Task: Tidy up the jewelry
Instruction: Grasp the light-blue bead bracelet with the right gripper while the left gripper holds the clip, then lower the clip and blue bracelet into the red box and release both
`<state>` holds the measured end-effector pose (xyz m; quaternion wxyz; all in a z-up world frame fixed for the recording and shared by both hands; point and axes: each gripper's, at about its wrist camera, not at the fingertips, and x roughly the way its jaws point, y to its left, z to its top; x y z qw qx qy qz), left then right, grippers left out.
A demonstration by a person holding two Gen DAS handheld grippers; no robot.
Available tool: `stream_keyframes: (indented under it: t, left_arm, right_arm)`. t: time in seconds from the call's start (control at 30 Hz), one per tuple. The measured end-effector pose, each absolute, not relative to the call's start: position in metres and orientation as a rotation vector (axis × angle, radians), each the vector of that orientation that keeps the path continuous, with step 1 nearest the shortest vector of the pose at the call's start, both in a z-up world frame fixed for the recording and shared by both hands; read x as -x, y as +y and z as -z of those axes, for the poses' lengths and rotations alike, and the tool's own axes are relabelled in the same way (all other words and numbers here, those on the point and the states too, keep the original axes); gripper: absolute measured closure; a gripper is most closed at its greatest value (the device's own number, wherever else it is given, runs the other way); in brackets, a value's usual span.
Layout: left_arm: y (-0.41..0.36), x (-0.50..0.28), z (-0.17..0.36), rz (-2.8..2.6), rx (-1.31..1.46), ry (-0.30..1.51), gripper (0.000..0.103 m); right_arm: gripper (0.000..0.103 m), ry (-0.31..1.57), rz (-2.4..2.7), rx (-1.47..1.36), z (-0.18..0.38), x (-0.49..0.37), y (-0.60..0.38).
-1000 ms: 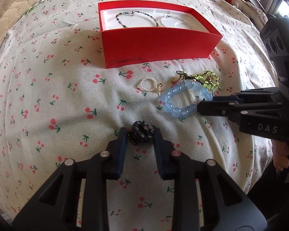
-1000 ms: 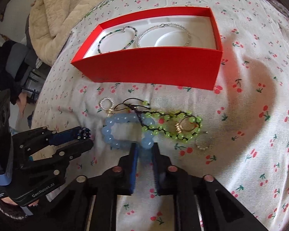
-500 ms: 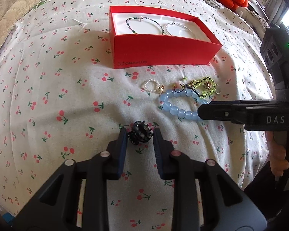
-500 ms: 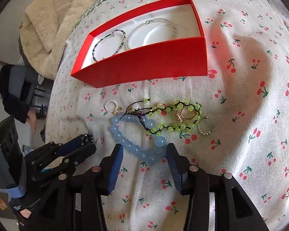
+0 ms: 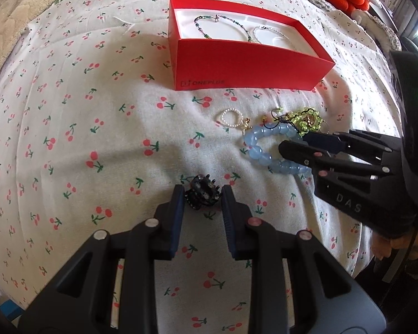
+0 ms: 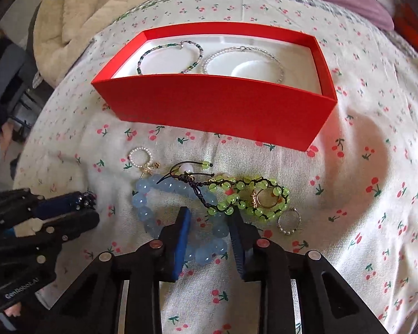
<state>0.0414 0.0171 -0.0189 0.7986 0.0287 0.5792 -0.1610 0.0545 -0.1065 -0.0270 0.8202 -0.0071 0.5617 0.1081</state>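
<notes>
Blue bead bracelet (image 6: 164,214) now straddled by right gripper (image 6: 210,217); jaws, wide half second ago, just closing around near beads, not visibly pinching; regrasp underway. Left gripper (image 5: 203,194) clamps black hair claw (image 5: 202,192), unchanged.

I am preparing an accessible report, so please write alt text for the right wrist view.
The right tool straddles a blue bead bracelet on a cherry-print cloth; its jaws have just been closing, pads not visibly pressing. A green bead bracelet and rings lie alongside; behind, a red box holds two bracelets.
</notes>
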Motion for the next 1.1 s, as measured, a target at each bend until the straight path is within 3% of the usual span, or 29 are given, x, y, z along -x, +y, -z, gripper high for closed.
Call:
stream_keyframes:
  t: [0.1, 0.4, 0.8, 1.1]
  left_arm:
    - [0.015, -0.040, 0.017, 0.334, -0.062, 1.243, 0.074]
    - [0.021, -0.039, -0.004, 0.327, -0.008, 1.202, 0.074]
    - [0.032, -0.061, -0.050, 0.376, 0.109, 1.093, 0.074]
    - [0.024, -0.103, -0.054, 0.398, 0.148, 1.073, 0.074]
  right_arm:
    - [0.091, 1.164, -0.236, 0.127, 0.025, -0.048, -0.092]
    - [0.091, 1.213, -0.358, -0.061, -0.007, -0.044, -0.105]
    - [0.091, 1.040, -0.434, -0.199, -0.097, -0.039, -0.119]
    - [0.091, 0.991, -0.360, -0.275, -0.115, -0.089, -0.132]
